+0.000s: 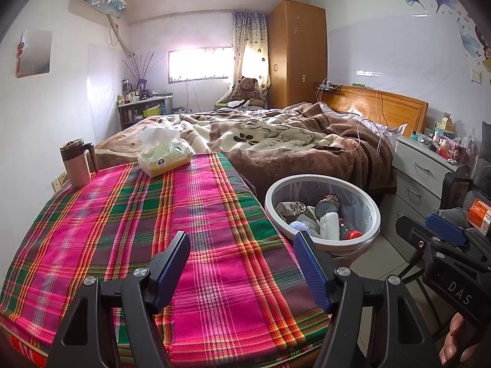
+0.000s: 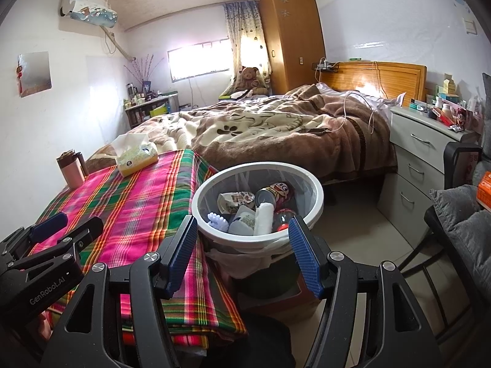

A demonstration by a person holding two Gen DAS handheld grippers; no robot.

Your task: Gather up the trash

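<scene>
Left tool [image 1: 242, 260]: open, empty, over plaid tabletop [image 1: 122, 230]. Right tool [image 2: 242, 245]: open, empty, nr trash bin [image 2: 317, 197] w/ can [image 2: 273, 194].

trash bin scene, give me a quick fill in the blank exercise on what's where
1. The round white trash bin stands on the floor beside the plaid-covered ____.
2. The yellow tissue box sits on the pink and green ____ cloth.
3. The left gripper and right gripper are both open and hold ____.
4. The pink lidded mug stands ____.

Missing: table; plaid; nothing; upright
</scene>
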